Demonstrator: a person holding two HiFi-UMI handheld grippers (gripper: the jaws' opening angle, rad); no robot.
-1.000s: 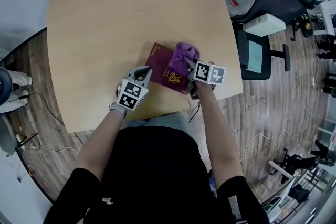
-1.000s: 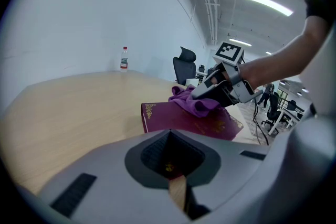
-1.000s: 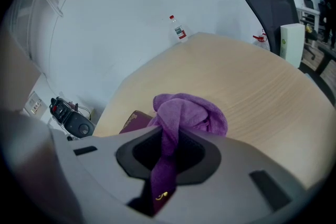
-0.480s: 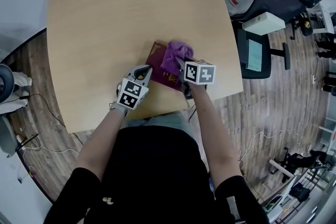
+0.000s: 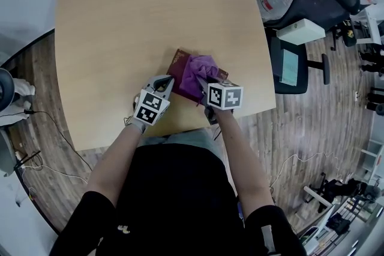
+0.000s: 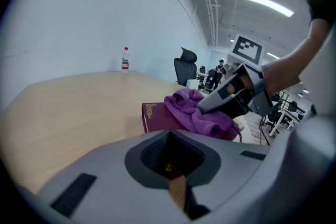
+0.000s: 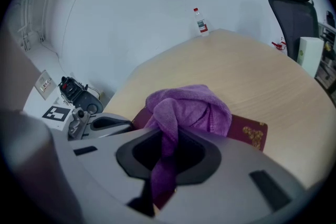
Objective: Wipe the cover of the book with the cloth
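A maroon book with gold print lies near the front edge of the wooden table. A bunched purple cloth sits on its cover, and my right gripper is shut on a fold of it. The right gripper view shows the cloth running down between the jaws, with the book beneath. My left gripper is shut, its tip resting at the book's near left edge. From the left gripper view the book, the cloth and the right gripper lie just ahead.
A water bottle stands at the table's far edge. A black office chair and a white box are to the right of the table. Cables run over the wooden floor at the left.
My right gripper has dragged the cloth leftward and nearer across the book's cover. The left gripper and the book have stayed in place.
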